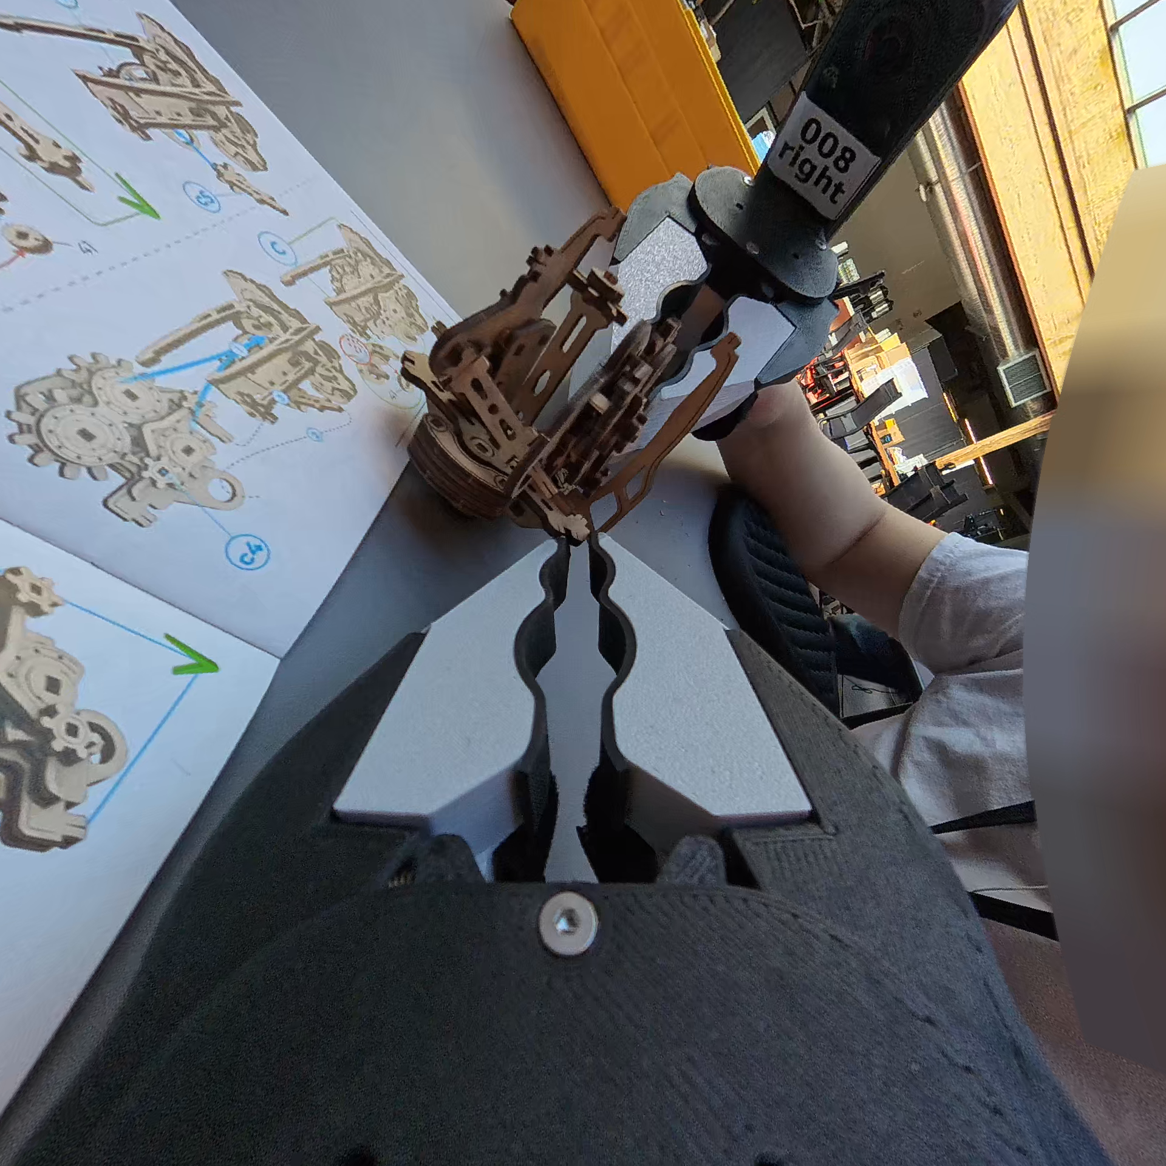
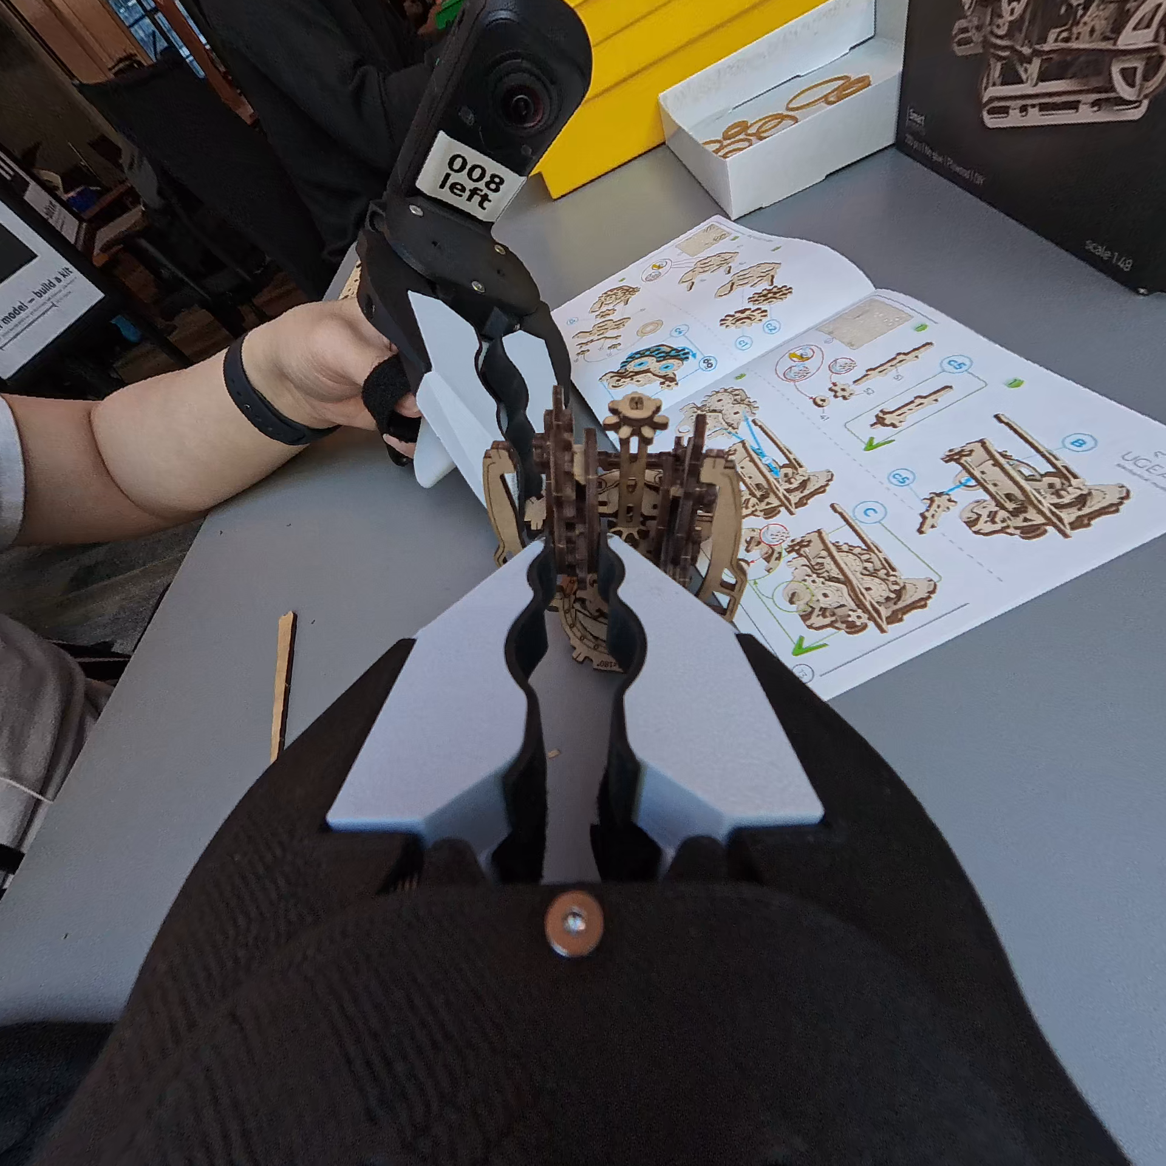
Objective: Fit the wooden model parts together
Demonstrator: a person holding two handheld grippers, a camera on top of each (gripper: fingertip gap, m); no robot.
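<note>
A part-built wooden model [image 1: 505,391] of gears and frames stands on the grey table [image 1: 410,113], beside an instruction booklet. My left gripper [image 1: 577,544] is shut on a small cog-shaped wooden piece [image 1: 571,524] at the model's near end. My right gripper [image 2: 577,558] is shut on the model's upright gear stack [image 2: 568,479]. In the right wrist view, the left gripper [image 2: 533,501] comes in from the upper left and holds the small piece [image 2: 535,510] against the model's side. In the left wrist view, the right gripper [image 1: 662,359] grips the model from the far side.
An open instruction booklet [image 2: 915,391] lies right of the model. Behind it are a yellow box [image 2: 631,88], a white tray [image 2: 732,170] with wooden rings and a black kit box [image 2: 1041,158]. A thin wooden strip [image 2: 284,681] lies near the table's left edge. A person's forearm [image 2: 158,454] rests there.
</note>
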